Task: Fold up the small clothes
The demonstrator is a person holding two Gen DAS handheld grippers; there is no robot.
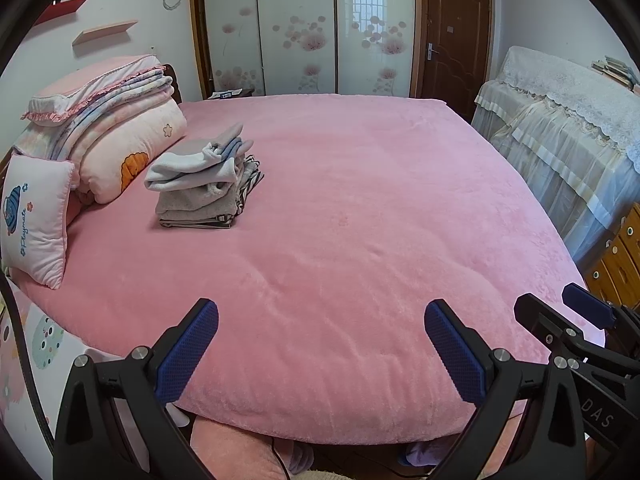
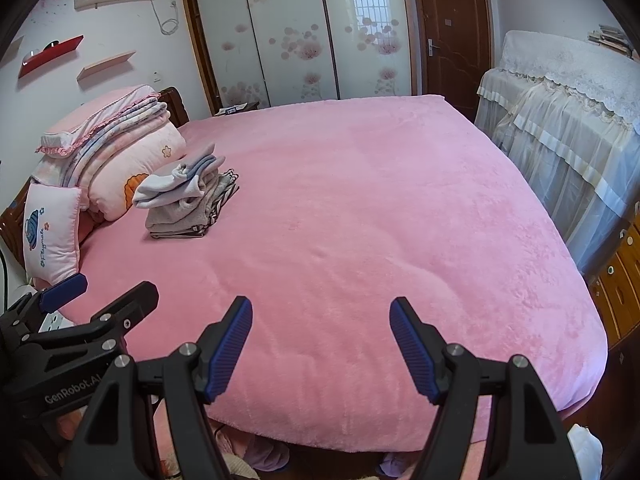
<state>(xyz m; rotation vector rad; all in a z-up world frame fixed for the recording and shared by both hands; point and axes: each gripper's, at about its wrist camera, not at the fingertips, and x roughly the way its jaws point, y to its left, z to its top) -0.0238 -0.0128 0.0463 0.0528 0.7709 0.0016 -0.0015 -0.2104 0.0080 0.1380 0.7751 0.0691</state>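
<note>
A stack of folded small clothes (image 1: 204, 184), grey, white and striped, sits on the pink bed (image 1: 360, 208) at the far left, near the pillows; it also shows in the right wrist view (image 2: 186, 202). My left gripper (image 1: 320, 348) is open and empty, held over the bed's near edge. My right gripper (image 2: 322, 344) is open and empty beside it, also over the near edge. The right gripper shows in the left wrist view at the lower right (image 1: 560, 320), and the left gripper shows in the right wrist view at the lower left (image 2: 100, 296).
Folded quilts and pillows (image 1: 100, 136) lie at the bed's head on the left. A small pillow (image 1: 36, 220) leans there. A lace-covered cabinet (image 1: 568, 128) stands right of the bed, wooden drawers (image 1: 620, 264) nearer. Wardrobe and door stand behind.
</note>
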